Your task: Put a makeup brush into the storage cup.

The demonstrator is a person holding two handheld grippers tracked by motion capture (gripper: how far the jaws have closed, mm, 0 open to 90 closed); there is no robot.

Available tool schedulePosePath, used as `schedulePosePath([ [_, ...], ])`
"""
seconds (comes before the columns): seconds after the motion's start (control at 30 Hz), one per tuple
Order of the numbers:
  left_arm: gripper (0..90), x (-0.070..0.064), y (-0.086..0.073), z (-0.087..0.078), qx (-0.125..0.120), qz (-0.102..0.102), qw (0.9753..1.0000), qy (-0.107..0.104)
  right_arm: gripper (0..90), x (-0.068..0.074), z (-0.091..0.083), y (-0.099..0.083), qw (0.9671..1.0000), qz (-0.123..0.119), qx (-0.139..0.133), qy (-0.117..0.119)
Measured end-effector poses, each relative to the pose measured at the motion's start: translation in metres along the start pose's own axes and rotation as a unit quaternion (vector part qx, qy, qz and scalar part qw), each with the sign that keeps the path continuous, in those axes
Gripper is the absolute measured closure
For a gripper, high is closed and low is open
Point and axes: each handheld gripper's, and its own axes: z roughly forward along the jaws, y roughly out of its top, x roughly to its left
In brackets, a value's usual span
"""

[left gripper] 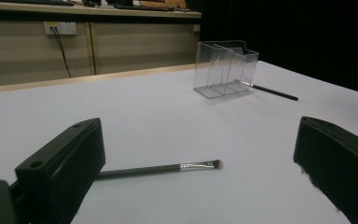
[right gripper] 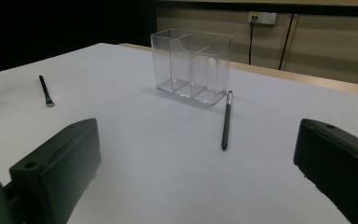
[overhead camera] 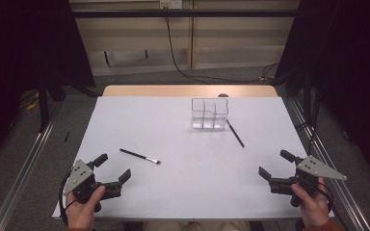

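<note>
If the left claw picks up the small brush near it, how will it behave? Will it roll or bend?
The brush lies flat on the white table; its thin round handle would probably roll if nudged. It looks stiff and light, so it likely will not bend, though such a slim shaft might slip between wide jaws.

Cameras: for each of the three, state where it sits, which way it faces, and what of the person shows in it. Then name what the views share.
High view: above the person's side, facing forward and down on the white table; both hands, left gripper and right gripper show.
Left gripper view: rides the left gripper, low, looking between its open jaws at the makeup brush.
Right gripper view: rides the right gripper, low, looking between its open jaws at the black pencil.
Shared: all three show the clear organizer, brush and pencil.
</note>
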Motion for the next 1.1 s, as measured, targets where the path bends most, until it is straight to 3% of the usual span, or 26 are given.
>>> schedulePosePath([
  [0.53,1.8,0.002,0.003,-0.001,0.006,-0.002,0.9999,0.008,0.0,0.001,0.001,-0.001,0.9998,0.011,0.002,0.017],
  [0.63,1.3,0.004,0.005,0.001,0.006,-0.009,0.9999,-0.001,0.0,0.003,0.002,-0.001,0.9997,0.008,0.006,0.021],
  [0.73,1.7,0.006,0.007,0.006,0.025,0.005,0.9996,-0.006,0.0,0.004,0.002,0.0,0.9997,0.001,0.008,0.022],
  [0.87,2.2,0.007,0.01,0.011,0.042,0.01,0.9987,-0.026,0.0,0.006,0.002,0.0,0.9997,-0.004,0.006,0.023],
  [1.0,2.4,0.008,0.014,0.014,0.044,0.013,0.9984,-0.033,0.0,0.008,0.001,0.0,0.9997,-0.009,0.004,0.024],
  [1.1,5.5,0.011,0.018,0.019,0.05,0.017,0.9974,-0.05,0.0,0.007,0.002,0.0,0.9997,-0.008,0.006,0.024],
])
